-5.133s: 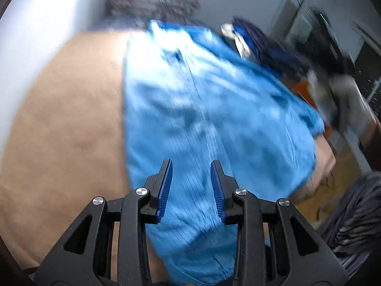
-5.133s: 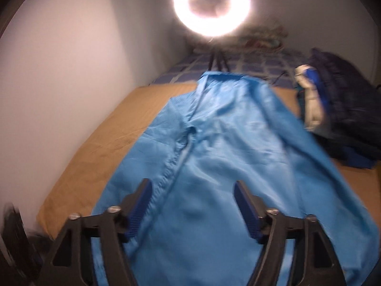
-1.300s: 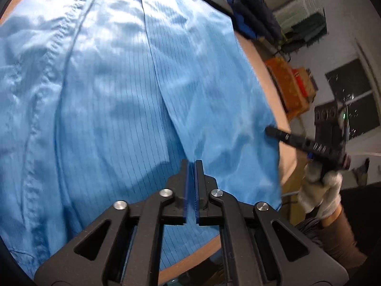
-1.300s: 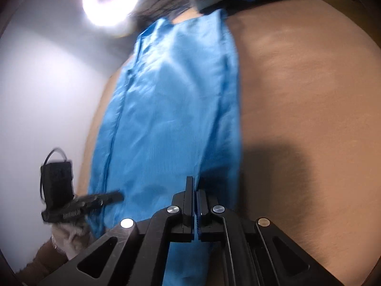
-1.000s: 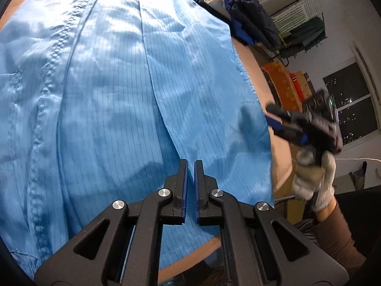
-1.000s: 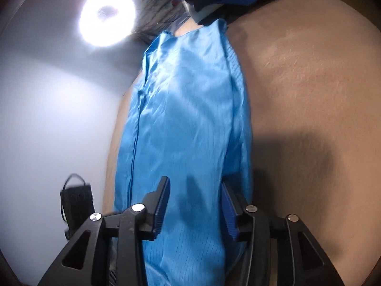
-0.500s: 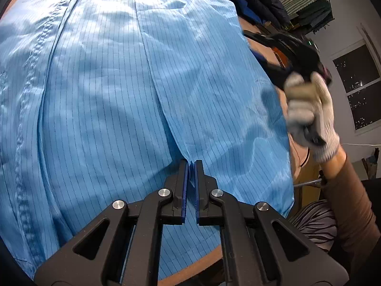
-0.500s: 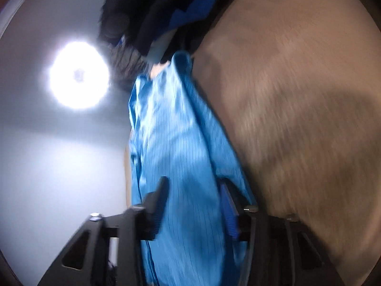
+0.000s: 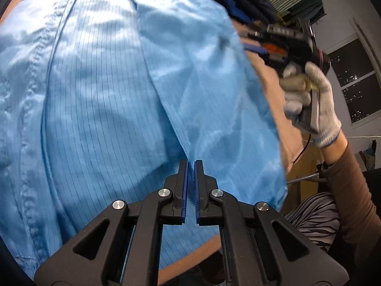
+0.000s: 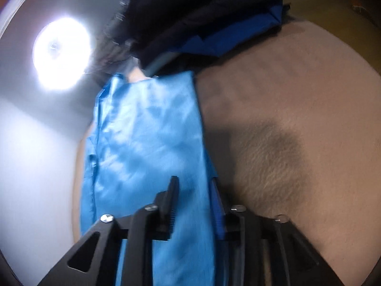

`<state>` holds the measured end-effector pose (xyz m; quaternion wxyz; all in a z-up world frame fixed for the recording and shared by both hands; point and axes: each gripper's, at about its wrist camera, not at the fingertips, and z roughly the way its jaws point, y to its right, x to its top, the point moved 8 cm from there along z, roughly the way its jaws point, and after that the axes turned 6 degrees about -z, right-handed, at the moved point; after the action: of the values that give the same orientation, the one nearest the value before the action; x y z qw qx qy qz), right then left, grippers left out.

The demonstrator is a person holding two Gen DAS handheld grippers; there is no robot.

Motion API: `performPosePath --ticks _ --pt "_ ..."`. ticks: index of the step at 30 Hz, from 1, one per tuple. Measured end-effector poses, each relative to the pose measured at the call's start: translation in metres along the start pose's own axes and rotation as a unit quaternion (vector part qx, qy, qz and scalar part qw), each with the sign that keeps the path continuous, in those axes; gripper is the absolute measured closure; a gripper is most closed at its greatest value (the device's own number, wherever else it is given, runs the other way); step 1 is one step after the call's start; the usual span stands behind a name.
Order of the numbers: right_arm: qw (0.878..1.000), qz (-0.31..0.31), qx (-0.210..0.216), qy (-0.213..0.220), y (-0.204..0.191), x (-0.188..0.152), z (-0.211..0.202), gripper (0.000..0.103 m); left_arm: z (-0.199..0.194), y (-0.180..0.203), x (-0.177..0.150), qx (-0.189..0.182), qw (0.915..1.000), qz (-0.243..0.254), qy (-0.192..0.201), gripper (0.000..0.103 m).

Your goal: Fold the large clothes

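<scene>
Now we are looking down along the left gripper (image 9: 191, 166), which is tilting steeply toward the blue garment (image 9: 107, 95), its two jaws drawn together with only a sliver showing between the blue pads; whether a fold of cloth is pinched at the tips we are unable to tell. The garment is lying spread over the tan bed (image 10: 297, 131), one panel folded over along a long diagonal edge, its near hem reaching the bed's near edge.

Over on the right side of the left wrist view we are seeing the right hand (image 9: 312, 100), in a white knit glove with a brown sleeve behind it, gripping its handle with the wrist raised. The right gripper (image 10: 194, 190) is angling down over the garment's right-hand edge, close to where cloth meets bare bed. Its jaws have just been opening and are standing apart with the blue fabric running between them; the pads are not visibly pressing on it, though motion blur is making that hard to judge.

We are counting one blue garment, two grippers, one gloved hand, one ring light (image 10: 62, 54) and one heap of dark clothes (image 10: 202, 12) at the bed's far edge. The heap is smeared and cut off at the top, so we are unable to separate its pieces. The left hand is hidden behind its own camera.
</scene>
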<state>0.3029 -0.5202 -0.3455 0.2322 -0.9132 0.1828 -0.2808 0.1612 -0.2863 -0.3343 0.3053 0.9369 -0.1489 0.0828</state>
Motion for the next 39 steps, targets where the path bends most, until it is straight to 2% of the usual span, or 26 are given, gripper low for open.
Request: performPosePath --ticks 2,4,6,9,12,14,16,19,21,23,25,26,27,28,29,31,32,34,35,36,37,39 --pt "0.999 -0.038 -0.020 0.001 0.001 -0.006 -0.023 0.070 -0.011 0.006 0.001 -0.006 0.9998 0.010 0.018 0.102" --pt "0.998 -0.061 -0.019 -0.002 -0.006 -0.019 -0.036 0.071 -0.017 0.014 0.001 -0.014 0.9992 0.021 0.031 0.102" --pt "0.997 -0.081 -0.009 -0.013 -0.012 -0.040 -0.050 0.071 -0.020 0.023 0.000 -0.023 0.9988 0.030 0.033 0.102" --pt "0.994 -0.107 -0.016 -0.034 -0.011 -0.077 -0.069 0.071 -0.022 0.045 -0.001 -0.040 0.9970 0.053 0.038 0.102" --pt "0.995 -0.087 -0.012 -0.055 -0.002 -0.103 -0.070 0.070 -0.015 0.069 -0.005 -0.059 0.9948 0.079 0.025 0.102" --pt "0.994 -0.084 -0.024 -0.066 0.004 -0.120 -0.067 0.070 0.000 0.078 -0.013 -0.063 0.9939 0.091 -0.002 0.102" --pt "0.992 -0.096 -0.032 -0.077 0.008 -0.135 -0.064 0.070 0.013 0.078 -0.019 -0.053 0.9938 0.095 -0.024 0.102" --pt "0.984 -0.140 -0.069 -0.080 0.008 -0.144 -0.058 0.073 0.025 0.075 -0.034 -0.031 0.9920 0.109 -0.057 0.102" --pt "0.979 -0.166 -0.087 -0.077 0.006 -0.141 -0.057 0.073 0.027 0.070 -0.046 -0.004 0.9899 0.127 -0.062 0.102" --pt "0.980 -0.162 -0.086 -0.075 0.005 -0.138 -0.058 0.073 0.027 0.063 -0.056 0.023 0.9870 0.147 -0.061 0.102" --pt "0.984 -0.149 -0.070 -0.069 0.007 -0.136 -0.063 0.068 0.019 0.062 -0.060 0.017 0.9887 0.141 -0.049 0.102" --pt "0.987 -0.136 -0.057 -0.061 0.008 -0.134 -0.068 0.055 0.015 0.061 -0.061 0.010 0.9894 0.138 -0.044 0.102" --pt "0.989 -0.125 -0.047 -0.056 0.010 -0.134 -0.070 0.037 0.008 0.058 -0.064 0.003 0.9900 0.136 -0.036 0.102" --pt "0.992 -0.112 -0.035 -0.050 0.012 -0.134 -0.071 0.029 0.000 0.059 -0.063 0.001 0.9900 0.139 -0.024 0.102" --pt "0.994 -0.096 -0.019 -0.046 0.016 -0.136 -0.072 0.026 -0.007 0.059 -0.061 -0.001 0.9898 0.142 -0.012 0.102" --pt "0.996 -0.075 0.004 -0.046 0.019 -0.140 -0.068 0.026 -0.012 0.056 -0.056 -0.006 0.9906 0.137 -0.001 0.102" --pt "0.997 -0.069 0.012 -0.041 0.019 -0.141 -0.066 0.028 -0.010 0.053 -0.053 -0.010 0.9916 0.129 -0.002 0.102" --pt "0.996 -0.076 0.004 -0.039 0.016 -0.143 -0.062 0.047 -0.001 0.049 -0.054 -0.013 0.9923 0.121 -0.021 0.102" --pt "0.996 -0.082 0.008 -0.045 0.012 -0.144 -0.060 0.073 0.008 0.050 -0.057 -0.011 0.9918 0.122 -0.036 0.102" --pt "0.995 -0.082 0.023 -0.058 0.007 -0.146 -0.057 0.088 0.016 0.051 -0.063 -0.006 0.9906 0.126 -0.053 0.102" --pt "0.994 -0.081 0.026 -0.065 0.003 -0.147 -0.055 0.089 0.026 0.049 -0.068 0.004 0.9885 0.134 -0.069 0.102" --pt "0.993 -0.095 0.007 -0.064 -0.004 -0.147 -0.055 0.101 0.031 0.047 -0.074 0.022 0.9853 0.152 -0.075 0.102"
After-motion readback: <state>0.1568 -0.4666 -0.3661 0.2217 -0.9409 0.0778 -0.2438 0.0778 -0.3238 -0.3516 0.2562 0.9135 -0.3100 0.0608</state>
